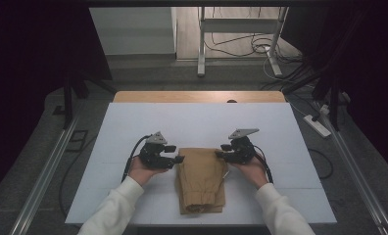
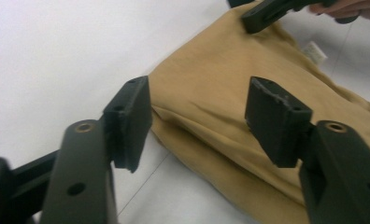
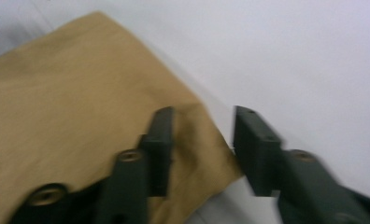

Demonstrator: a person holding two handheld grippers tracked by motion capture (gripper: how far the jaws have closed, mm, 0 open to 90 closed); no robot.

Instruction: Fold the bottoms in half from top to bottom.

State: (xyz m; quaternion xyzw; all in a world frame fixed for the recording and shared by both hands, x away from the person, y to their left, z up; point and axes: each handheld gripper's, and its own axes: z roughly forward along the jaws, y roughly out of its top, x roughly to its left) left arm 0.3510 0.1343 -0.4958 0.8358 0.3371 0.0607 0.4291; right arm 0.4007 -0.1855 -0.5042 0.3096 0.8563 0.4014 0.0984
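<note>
On the white desk [image 1: 133, 127] before me lies a folded tan cotton garment [image 1: 201, 178], creased, with a small white label. My left gripper [image 1: 178, 159] and right gripper [image 1: 218, 154] flank its far corners, fingers spread, pinching nothing.

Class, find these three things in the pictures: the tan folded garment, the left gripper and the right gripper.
Tan folded garment [image 1: 201, 178], high view, middle of the cloth.
Left gripper [image 2: 199, 119], left gripper view, midway between its fingertips.
Right gripper [image 3: 202, 149], right gripper view, midway between its fingertips.
</note>
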